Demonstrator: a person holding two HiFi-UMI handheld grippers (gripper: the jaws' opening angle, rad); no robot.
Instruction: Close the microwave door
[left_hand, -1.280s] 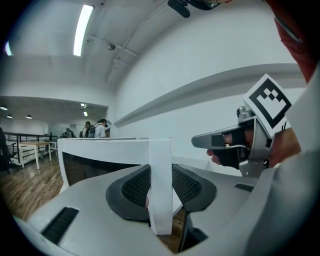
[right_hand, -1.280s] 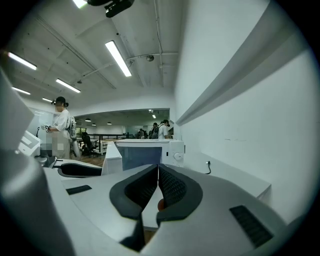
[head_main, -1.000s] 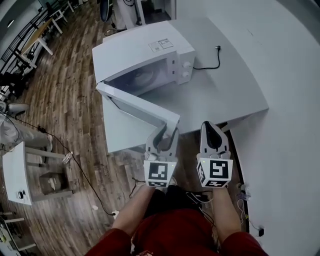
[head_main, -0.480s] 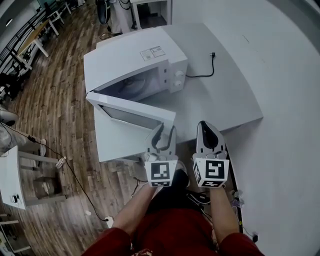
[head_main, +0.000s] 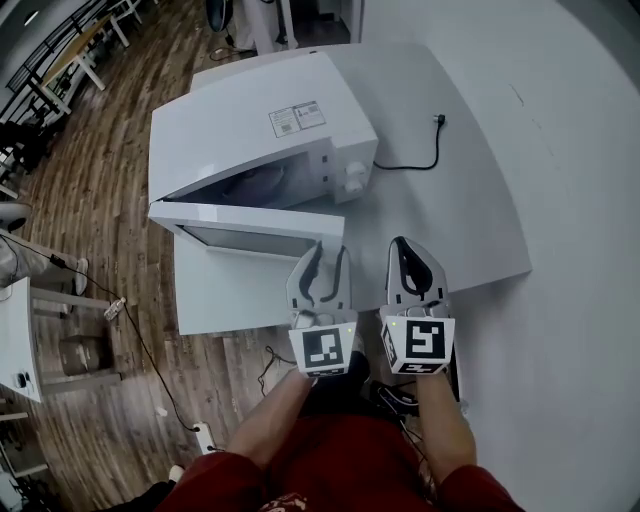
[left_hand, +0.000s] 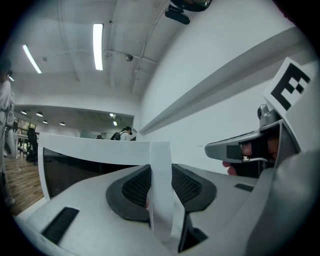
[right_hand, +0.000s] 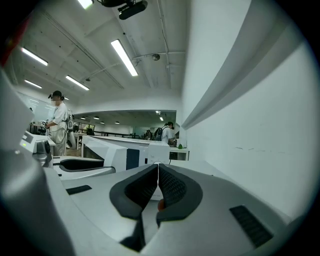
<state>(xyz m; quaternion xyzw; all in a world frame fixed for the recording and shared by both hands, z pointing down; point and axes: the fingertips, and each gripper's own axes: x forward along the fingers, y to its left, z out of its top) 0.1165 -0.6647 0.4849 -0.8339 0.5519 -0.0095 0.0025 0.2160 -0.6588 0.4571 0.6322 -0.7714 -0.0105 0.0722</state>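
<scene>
The white microwave (head_main: 250, 120) stands on a white table (head_main: 470, 220), its door (head_main: 250, 235) swung partly open toward me, hinged at the left. My left gripper (head_main: 330, 250) is at the door's free right edge. In the left gripper view the door (left_hand: 95, 150) runs off to the left and its white edge strip sits between the dark pads (left_hand: 132, 187) of the left gripper (left_hand: 161, 187), which close on it. My right gripper (head_main: 404, 245) hovers just right of the left one, over the table's front edge. It is shut and empty in the right gripper view (right_hand: 158, 175), with the microwave (right_hand: 112, 150) beyond.
A black power cord with its plug (head_main: 432, 135) lies on the table right of the microwave. A white wall rises at the right. Wooden floor lies left, with cables (head_main: 130, 320) and a small white table (head_main: 15, 340). People stand far off.
The door has swung closer to the microwave's front, the gap narrowing. Both grippers have moved forward with it, the left staying on the door's edge.
</scene>
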